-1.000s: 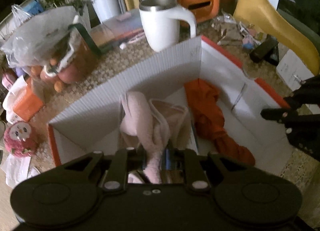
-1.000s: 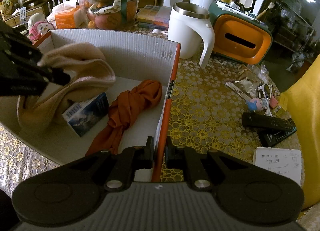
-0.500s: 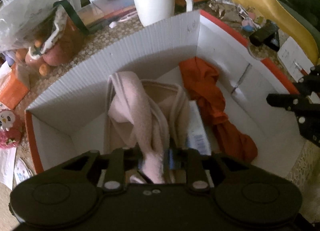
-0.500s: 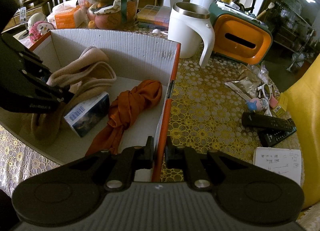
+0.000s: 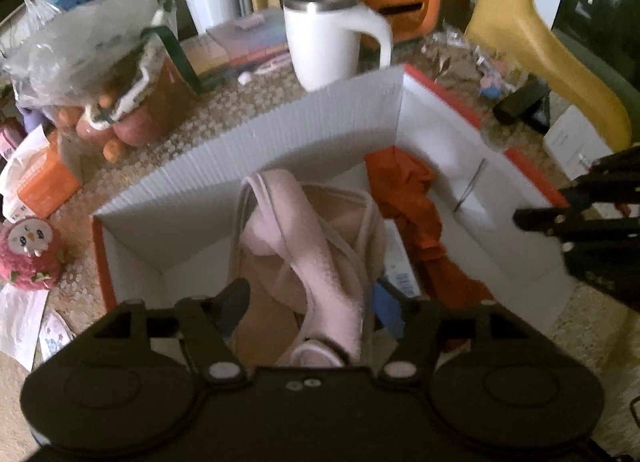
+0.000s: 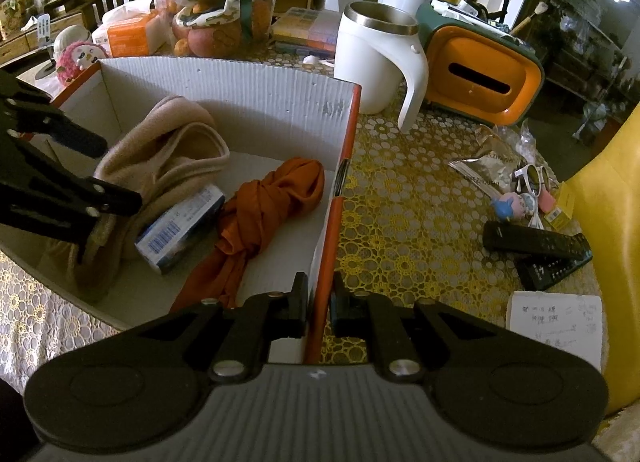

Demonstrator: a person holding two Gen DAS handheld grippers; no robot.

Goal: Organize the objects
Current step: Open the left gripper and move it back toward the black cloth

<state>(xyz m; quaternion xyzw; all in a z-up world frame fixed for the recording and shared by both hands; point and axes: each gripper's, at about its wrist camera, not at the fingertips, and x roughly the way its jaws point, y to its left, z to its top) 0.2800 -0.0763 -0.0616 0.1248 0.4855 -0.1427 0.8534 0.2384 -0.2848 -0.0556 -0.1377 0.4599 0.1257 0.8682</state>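
A white corrugated box (image 5: pixel 248 165) with an orange outside sits on the table; it also shows in the right wrist view (image 6: pixel 256 89). Inside lie a pink-beige towel (image 5: pixel 312 246) (image 6: pixel 168 153), a knotted orange cloth (image 5: pixel 408 197) (image 6: pixel 272 197) and a small blue-white carton (image 6: pixel 180 225). My left gripper (image 5: pixel 308 298) is open above the towel, which lies loose between the spread fingers. It appears in the right wrist view (image 6: pixel 96 169) at the box's left side. My right gripper (image 6: pixel 320 302) is shut on the box's right wall (image 6: pixel 338 197).
A white mug (image 6: pixel 372 61), an orange-green tissue holder (image 6: pixel 480 73) and a bag of fruit (image 6: pixel 216 13) stand behind the box. Two remotes (image 6: pixel 536 250), a note pad (image 6: pixel 556 322) and small clutter lie right. A pink plush toy (image 5: pixel 28 258) sits left.
My left gripper lowered the towel into the box and opened, letting it go. The right gripper stayed clamped on the box wall.
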